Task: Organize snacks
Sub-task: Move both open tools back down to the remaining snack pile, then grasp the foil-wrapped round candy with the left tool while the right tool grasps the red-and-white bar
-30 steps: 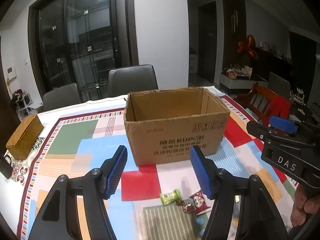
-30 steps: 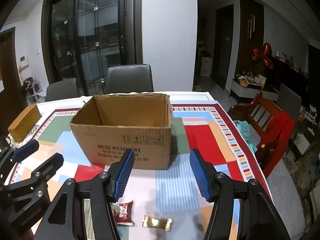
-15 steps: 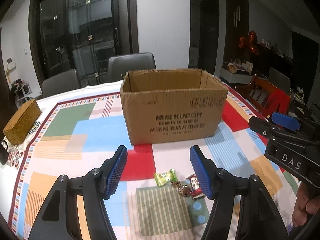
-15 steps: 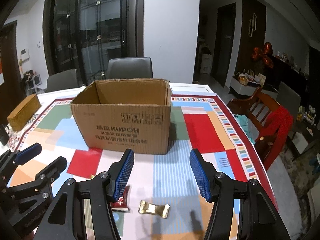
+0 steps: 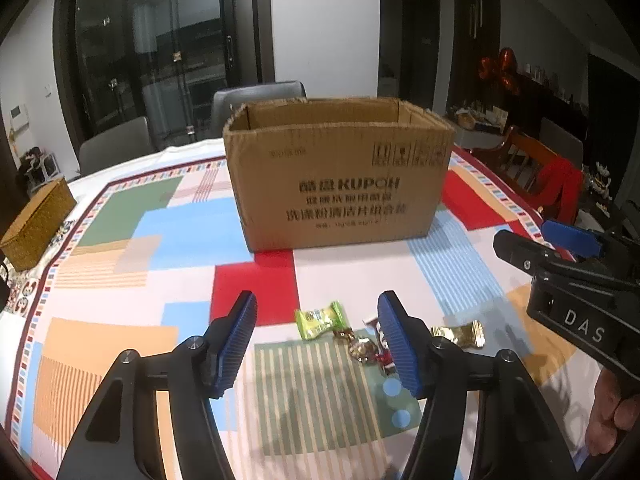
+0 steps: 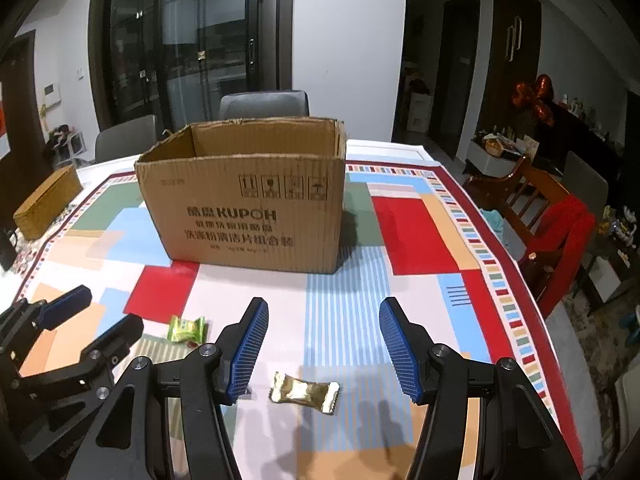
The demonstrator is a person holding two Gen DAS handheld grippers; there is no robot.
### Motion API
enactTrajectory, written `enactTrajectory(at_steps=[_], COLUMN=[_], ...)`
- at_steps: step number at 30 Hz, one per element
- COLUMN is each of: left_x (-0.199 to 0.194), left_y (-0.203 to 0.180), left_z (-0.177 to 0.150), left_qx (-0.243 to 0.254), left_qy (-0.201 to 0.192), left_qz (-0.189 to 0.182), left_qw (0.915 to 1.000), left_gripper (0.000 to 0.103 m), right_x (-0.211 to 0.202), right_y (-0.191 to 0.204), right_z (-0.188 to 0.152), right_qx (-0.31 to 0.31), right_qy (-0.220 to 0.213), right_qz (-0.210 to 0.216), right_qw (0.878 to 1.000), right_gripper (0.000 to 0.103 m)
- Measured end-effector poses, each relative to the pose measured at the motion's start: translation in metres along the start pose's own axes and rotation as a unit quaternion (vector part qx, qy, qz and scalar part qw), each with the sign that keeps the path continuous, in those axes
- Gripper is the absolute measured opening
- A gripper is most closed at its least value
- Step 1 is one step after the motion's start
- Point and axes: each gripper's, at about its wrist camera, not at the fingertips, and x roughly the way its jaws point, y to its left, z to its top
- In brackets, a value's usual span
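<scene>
An open cardboard box [image 5: 340, 184] [image 6: 244, 208] stands upright in the middle of the patchwork tablecloth. In front of it lie a green candy [image 5: 320, 319] [image 6: 186, 329], a small brown twisted candy [image 5: 360, 346], a red packet [image 5: 379, 340] partly hidden behind a finger, and a gold-wrapped candy [image 5: 460, 334] [image 6: 306, 393]. My left gripper [image 5: 317, 304] hovers above the green and brown candies; its jaws are closing with nothing pressed between them. My right gripper [image 6: 324, 304] is open above the gold candy, touching nothing.
A woven basket [image 5: 38, 224] sits at the table's left edge. Grey chairs [image 6: 264, 104] stand behind the box, and a wooden chair with a red cloth [image 6: 568, 220] is off the right edge. A hand [image 5: 612, 420] holds the right gripper.
Both grippers have sunk toward the table. The candies have come further up into view, and the box is seen more from the side.
</scene>
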Motion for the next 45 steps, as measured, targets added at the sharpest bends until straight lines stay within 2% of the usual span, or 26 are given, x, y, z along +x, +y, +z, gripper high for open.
enactTrajectory(at_steps=[19,28,31,35,45], left_x=[0.046,0.065,0.071,0.077,0.076], left_y=[-0.021,-0.027,-0.028,-0.029,-0.022], left_z=[-0.02,-0.03,-0.033,-0.036,-0.038], left_qx=[0.0,-0.002,-0.002,-0.004,-0.007], left_qy=[0.047,0.073,0.083,0.092,0.089], left_qz=[-0.011,-0.012,-0.016,-0.023,-0.027], left_qw=[0.9988,0.9972,0.9964,0.9955,0.9956], left_gripper=[0.052,0.045,0.041,0.027,0.026], right_x=[0.03,0.044,0.047,0.05,0.051], right_y=[-0.015,-0.018,-0.019,-0.02,-0.01], right_z=[-0.025,-0.033,-0.035,-0.037,-0.036], right_qx=[0.007,0.013,0.014,0.016,0.009], right_qy=[0.035,0.051,0.054,0.058,0.059], right_qz=[0.005,0.011,0.012,0.012,0.019], right_qw=[0.999,0.999,0.998,0.998,0.998], right_gripper=[0.059,0.059,0.059,0.059,0.059])
